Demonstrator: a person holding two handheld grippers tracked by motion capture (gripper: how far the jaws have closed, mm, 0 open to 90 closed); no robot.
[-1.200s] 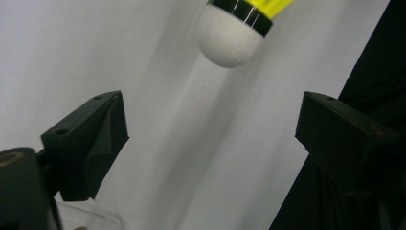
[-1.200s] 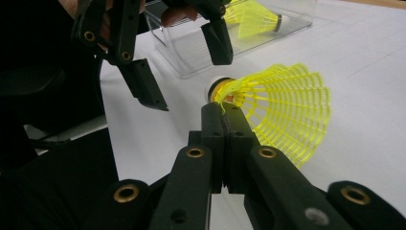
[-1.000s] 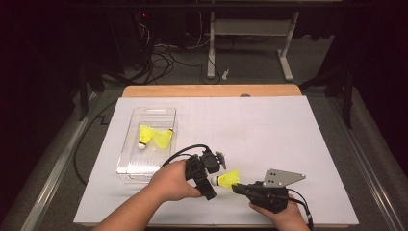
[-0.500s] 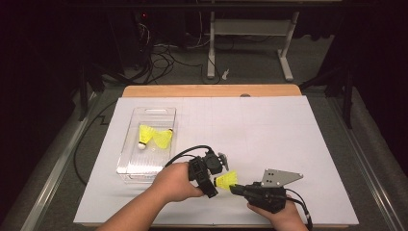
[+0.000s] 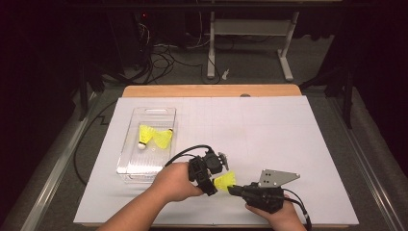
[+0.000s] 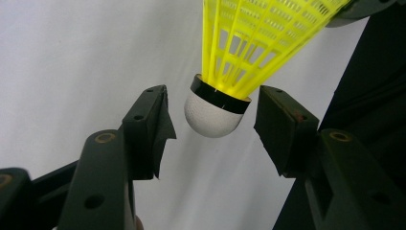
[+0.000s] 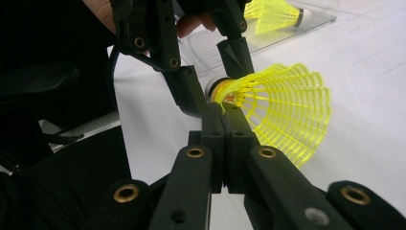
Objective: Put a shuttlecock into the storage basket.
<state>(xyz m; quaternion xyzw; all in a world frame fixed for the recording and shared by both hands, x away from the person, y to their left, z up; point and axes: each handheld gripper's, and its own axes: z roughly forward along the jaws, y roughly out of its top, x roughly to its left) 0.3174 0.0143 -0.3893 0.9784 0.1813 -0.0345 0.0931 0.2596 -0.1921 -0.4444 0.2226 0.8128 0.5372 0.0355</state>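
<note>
A yellow mesh shuttlecock [image 5: 224, 180] with a white cork tip [image 6: 213, 112] hangs just above the white sheet near the front edge. My right gripper [image 7: 222, 108] is shut on the edge of its skirt [image 7: 282, 110], close to the cork. My left gripper [image 6: 213, 124] has its jaws either side of the cork tip. They have just been closing, and a small gap still shows on each side. In the high view the left gripper [image 5: 216, 175] meets the right gripper [image 5: 232, 189] at the shuttlecock.
A clear plastic tray [image 5: 149, 111] lies at the left of the white sheet [image 5: 269, 130] with two yellow shuttlecocks [image 5: 155, 136] in it. Beyond the table's far wooden edge are cables and a metal stand on the floor.
The left gripper's jaws have narrowed around the shuttlecock's cork. Both hands and the shuttlecock have stayed where they were.
</note>
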